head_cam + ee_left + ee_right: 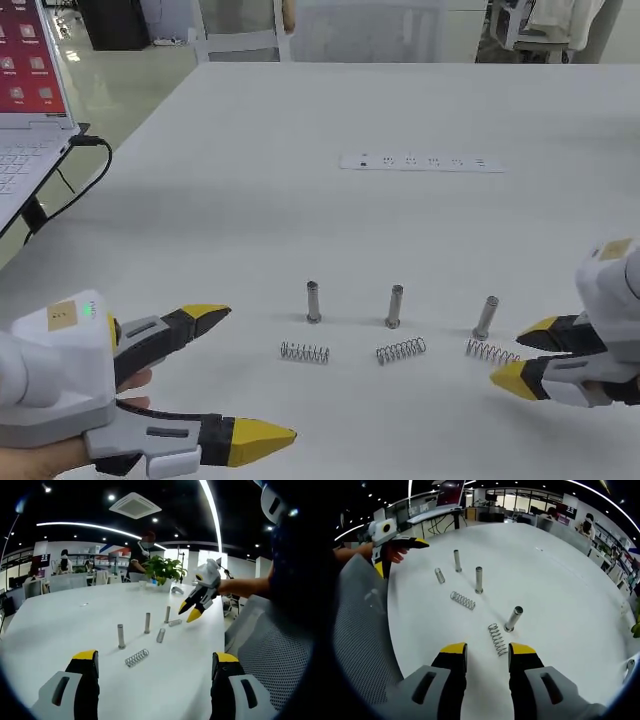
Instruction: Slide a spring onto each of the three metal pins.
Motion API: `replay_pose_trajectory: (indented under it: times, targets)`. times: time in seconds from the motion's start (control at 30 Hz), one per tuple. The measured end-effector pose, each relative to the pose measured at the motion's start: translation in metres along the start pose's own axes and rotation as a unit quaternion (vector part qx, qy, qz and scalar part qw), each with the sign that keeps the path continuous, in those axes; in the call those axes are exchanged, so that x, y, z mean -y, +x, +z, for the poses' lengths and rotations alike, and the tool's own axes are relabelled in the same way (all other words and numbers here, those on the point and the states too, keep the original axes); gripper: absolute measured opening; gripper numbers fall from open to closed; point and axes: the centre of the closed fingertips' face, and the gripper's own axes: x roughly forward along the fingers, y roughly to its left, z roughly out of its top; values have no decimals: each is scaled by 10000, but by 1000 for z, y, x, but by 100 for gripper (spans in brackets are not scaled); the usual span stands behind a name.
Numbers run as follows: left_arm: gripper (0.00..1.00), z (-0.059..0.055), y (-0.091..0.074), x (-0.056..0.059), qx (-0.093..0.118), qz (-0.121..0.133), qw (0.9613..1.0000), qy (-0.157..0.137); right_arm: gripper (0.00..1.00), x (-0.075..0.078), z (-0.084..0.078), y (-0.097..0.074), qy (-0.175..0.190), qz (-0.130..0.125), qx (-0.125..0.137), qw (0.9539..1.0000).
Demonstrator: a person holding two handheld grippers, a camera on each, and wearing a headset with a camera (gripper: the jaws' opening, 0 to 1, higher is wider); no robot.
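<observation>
**A:** Closest thing?
**B:** The left hand-held gripper (258, 374), jaws wide apart and empty, over the table's (300, 200) near edge.
**A:** And the right hand-held gripper (508, 358)?
**B:** Jaws apart, tips just beside the right spring (491, 351).
**A:** The pins (394, 306)?
**B:** Three upright in a row. The springs (401, 350) lie flat, one on each pin's near-edge side.
</observation>
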Motion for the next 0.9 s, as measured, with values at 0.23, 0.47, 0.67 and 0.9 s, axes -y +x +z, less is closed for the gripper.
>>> replay_pose_trajectory:
  times: [0.23, 0.47, 0.67, 0.9]
  targets:
    - [91, -1, 1, 1, -4, -2, 10000, -17, 29, 4, -6, 5, -56, 1, -85, 9999]
    - [90, -1, 2, 0, -10, 0, 10000, -35, 25, 10, -8, 12, -112, 42, -163, 9998]
    - [90, -2, 1, -1, -8, 24, 10000, -53, 22, 14, -12, 18, -170, 91, -272, 9994]
    - [90, -3, 1, -2, -14, 44, 10000, -74, 18, 15, -14, 22, -284, 138, -382, 9988]
